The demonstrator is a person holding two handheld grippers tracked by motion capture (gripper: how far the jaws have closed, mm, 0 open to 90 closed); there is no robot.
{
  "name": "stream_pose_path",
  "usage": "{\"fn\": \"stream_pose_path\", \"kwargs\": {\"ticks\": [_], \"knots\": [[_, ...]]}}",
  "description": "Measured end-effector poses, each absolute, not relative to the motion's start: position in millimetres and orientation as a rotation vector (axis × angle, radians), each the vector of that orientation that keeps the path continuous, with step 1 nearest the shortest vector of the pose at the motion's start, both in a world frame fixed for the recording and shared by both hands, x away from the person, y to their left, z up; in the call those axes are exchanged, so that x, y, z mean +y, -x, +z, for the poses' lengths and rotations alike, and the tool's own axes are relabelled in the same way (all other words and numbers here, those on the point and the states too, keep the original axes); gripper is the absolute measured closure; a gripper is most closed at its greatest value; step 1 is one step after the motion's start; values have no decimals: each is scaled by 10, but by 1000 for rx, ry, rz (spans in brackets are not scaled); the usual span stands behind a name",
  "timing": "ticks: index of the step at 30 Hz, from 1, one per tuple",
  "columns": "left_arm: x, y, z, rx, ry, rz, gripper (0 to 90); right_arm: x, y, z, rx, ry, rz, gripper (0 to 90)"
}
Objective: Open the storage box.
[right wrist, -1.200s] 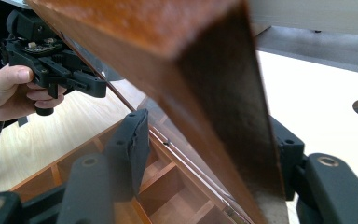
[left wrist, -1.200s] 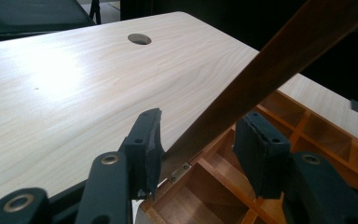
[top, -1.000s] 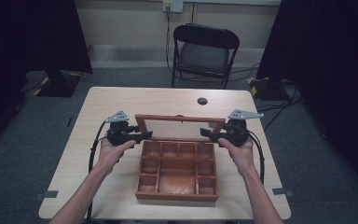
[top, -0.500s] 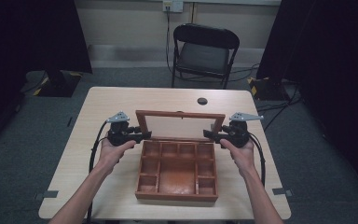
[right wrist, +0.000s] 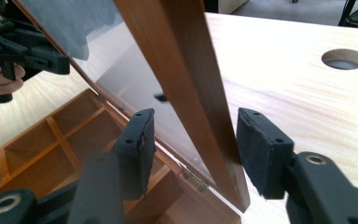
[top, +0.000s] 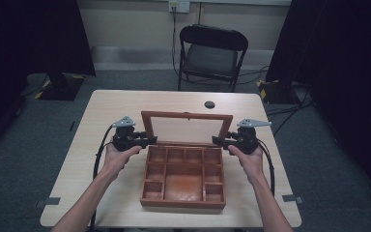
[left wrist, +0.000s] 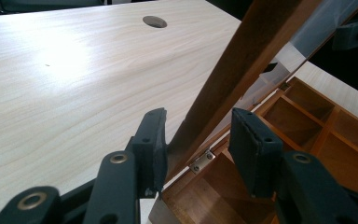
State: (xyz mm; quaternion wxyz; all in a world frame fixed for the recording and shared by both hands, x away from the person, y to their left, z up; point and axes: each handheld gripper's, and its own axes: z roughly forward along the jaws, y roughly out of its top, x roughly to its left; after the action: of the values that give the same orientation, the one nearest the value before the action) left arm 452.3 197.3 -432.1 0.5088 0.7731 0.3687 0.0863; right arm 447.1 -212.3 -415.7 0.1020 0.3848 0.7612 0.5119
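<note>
A: Where is the wooden box [top: 183, 176]?

B: Near the front edge of the table [top: 101, 116], between the person's two hands. Its lid [top: 187, 129] stands raised at the back of the box, tilted away from the person, with a clear pane set in a wooden frame.

A: What is the left gripper [top: 142, 141] doing?

B: It sits at the left post of the lid, just above the hinge [left wrist: 201, 161]. In the left gripper view the post runs up between the two jaws. One pad looks to touch the wood; the other stands apart from it. The jaws have just been closing, yet they are not clamped on the frame.

A: And the right gripper [top: 220, 140]?

B: At the lid's right post, low down beside the box. In the right gripper view the post passes between the jaws with a gap on both sides. Those jaws have just been closing too, still released around the wood.

A: Anything else near the box?

B: A round hole [top: 209, 104] in the table lies beyond the lid, and a black chair [top: 212, 53] stands behind the table.
</note>
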Motion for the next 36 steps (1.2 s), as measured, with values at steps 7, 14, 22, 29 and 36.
{"fn": "stream_pose_path", "kwargs": {"ticks": [7, 14, 22, 29, 36], "knots": [[1971, -4532, -4346, 889, -1868, 212, 569, -2113, -4498, -4236, 2266, -1147, 1495, 505], [1973, -4546, -4370, 895, -1870, 211, 582, -2099, -4517, -4265, 2259, -1154, 1489, 507], [1981, -4550, -4381, 889, -1879, 211, 594, -2086, -4541, -4278, 2259, -1147, 1481, 507], [1995, -4550, -4387, 891, -1875, 202, 602, -2079, -4553, -4288, 2248, -1150, 1487, 504], [1974, -4575, -4429, 903, -1891, 215, 606, -2046, -4561, -4290, 2234, -1167, 1484, 445]]}}
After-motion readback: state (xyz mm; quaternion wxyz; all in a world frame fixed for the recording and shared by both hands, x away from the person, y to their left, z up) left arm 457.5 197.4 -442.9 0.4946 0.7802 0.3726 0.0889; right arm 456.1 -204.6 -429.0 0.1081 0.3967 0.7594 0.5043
